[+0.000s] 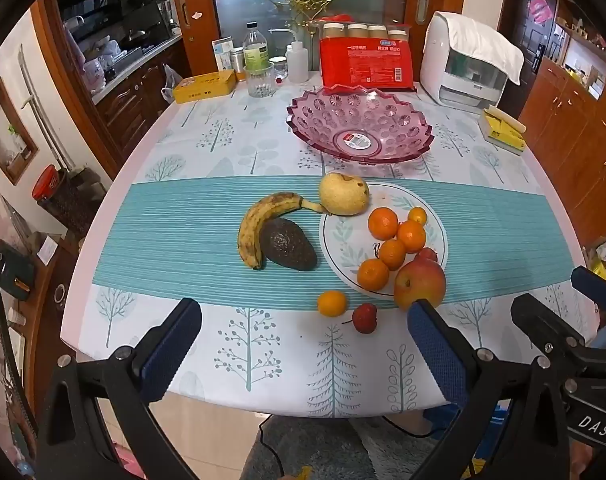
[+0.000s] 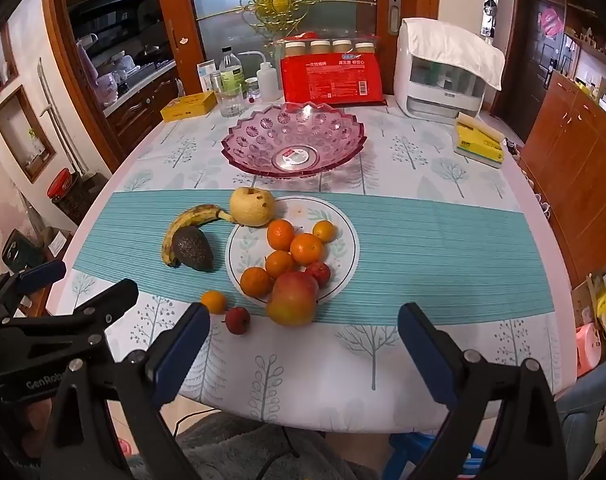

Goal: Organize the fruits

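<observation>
An empty pink glass bowl stands at the back of the table. In front of it a white plate carries several oranges, a red-yellow apple and a small red fruit. A pear leans on the plate's far rim. A banana and an avocado lie left of the plate. One small orange and a small red fruit rest on the cloth near the front. My left gripper and right gripper both hover open over the table's front edge, holding nothing.
Along the back edge are a red package, a white appliance with a towel over it, a yellow box, a glass and bottles. A yellow pack lies at the right. Wooden cabinets flank the table.
</observation>
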{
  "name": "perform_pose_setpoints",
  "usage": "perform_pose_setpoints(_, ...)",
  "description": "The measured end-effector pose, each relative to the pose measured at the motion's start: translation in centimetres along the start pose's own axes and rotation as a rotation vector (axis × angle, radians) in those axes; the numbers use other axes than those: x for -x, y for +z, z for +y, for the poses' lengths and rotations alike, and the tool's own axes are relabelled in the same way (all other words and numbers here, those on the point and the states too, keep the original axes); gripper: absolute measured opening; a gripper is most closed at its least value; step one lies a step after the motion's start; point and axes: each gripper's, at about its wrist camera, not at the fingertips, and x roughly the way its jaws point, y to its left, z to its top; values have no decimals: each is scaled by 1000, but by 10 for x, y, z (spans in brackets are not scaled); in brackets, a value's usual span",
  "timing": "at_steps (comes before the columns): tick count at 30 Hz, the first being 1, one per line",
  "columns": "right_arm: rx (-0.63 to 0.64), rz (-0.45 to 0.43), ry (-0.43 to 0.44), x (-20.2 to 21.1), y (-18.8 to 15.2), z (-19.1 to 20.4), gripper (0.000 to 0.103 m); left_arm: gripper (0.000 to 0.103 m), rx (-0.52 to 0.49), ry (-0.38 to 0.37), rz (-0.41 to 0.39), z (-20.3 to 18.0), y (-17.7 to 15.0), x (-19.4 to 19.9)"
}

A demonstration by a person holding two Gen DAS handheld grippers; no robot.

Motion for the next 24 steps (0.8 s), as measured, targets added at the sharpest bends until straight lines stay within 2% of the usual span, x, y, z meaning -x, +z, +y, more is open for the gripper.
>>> perform_pose_setpoints(24, -3, -15, 10, -3, 6, -4, 96, 102, -15, -32, -13, -4, 5, -2)
